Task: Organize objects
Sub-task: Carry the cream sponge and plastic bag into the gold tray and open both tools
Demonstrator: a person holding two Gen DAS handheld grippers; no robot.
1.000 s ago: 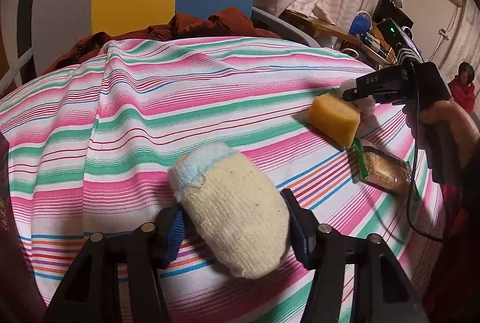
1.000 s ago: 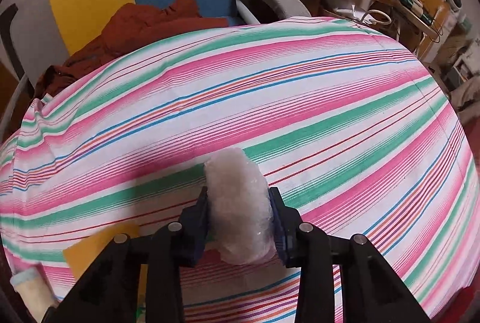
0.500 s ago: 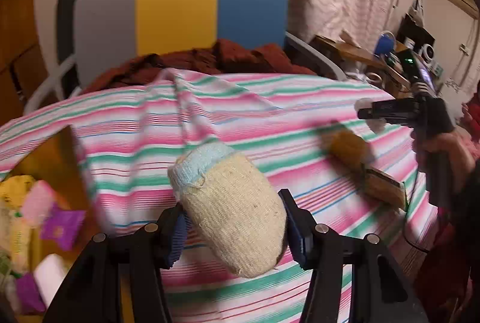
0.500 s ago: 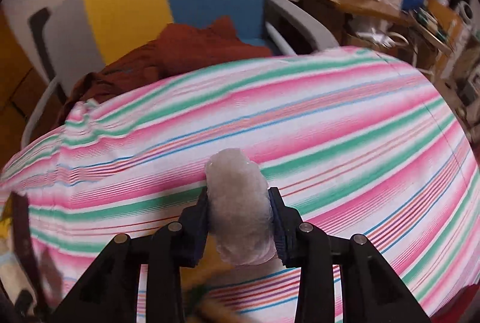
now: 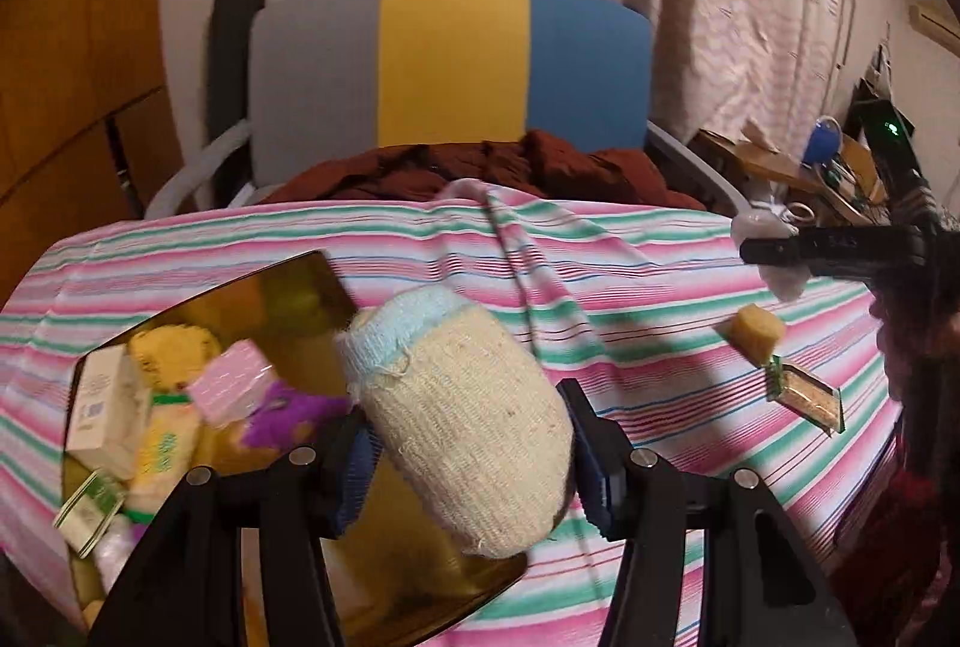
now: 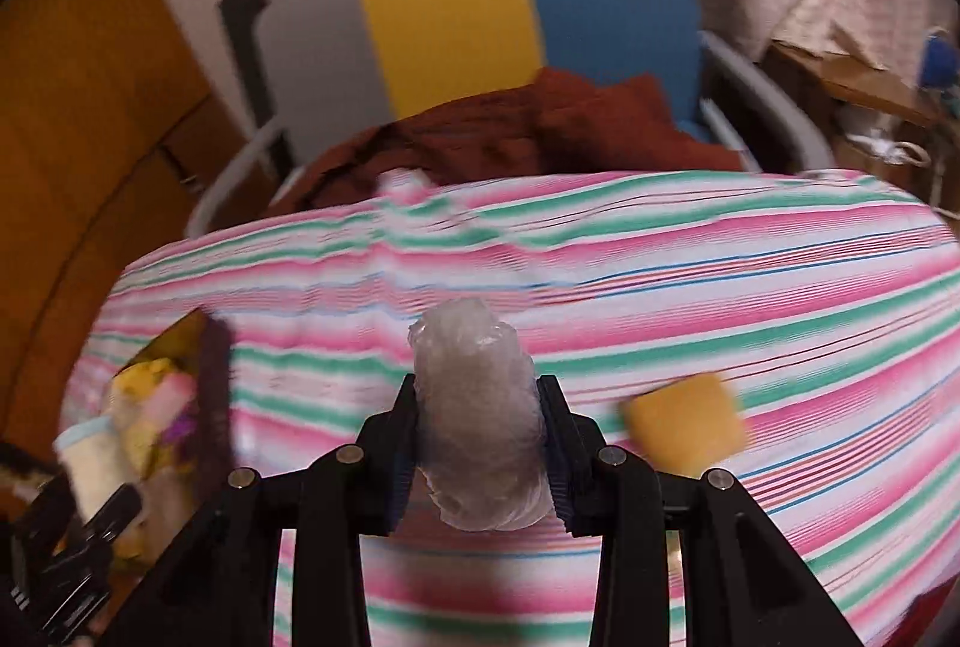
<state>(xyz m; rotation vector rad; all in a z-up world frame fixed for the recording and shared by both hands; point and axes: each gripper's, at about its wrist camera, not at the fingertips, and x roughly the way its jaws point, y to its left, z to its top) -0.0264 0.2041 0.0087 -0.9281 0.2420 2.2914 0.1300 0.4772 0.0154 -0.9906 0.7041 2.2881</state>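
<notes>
Carrying both grabbed items toward the gold bin (image 5: 312, 281) for sorting.
Left wrist: left gripper (image 5: 465, 458) clamped on knit mitt (image 5: 462, 425), held over the bin's edge, likely for dropping. Right wrist: right gripper (image 6: 478, 443) pinching crinkly plastic bundle (image 6: 480, 407) above striped cloth (image 6: 720, 287); yellow sponge (image 6: 684, 425) waits on cloth.

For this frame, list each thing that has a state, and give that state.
left gripper: shut on the knitted mitt, held above the box
knitted mitt: clamped between the jaws, off the cloth
right gripper: shut on the plastic wad
plastic wad: clamped, lifted
box: open, partly filled with small items
yellow sponge: loose on the striped cloth
wrapped scrub pad: lying flat beside the sponge
</notes>
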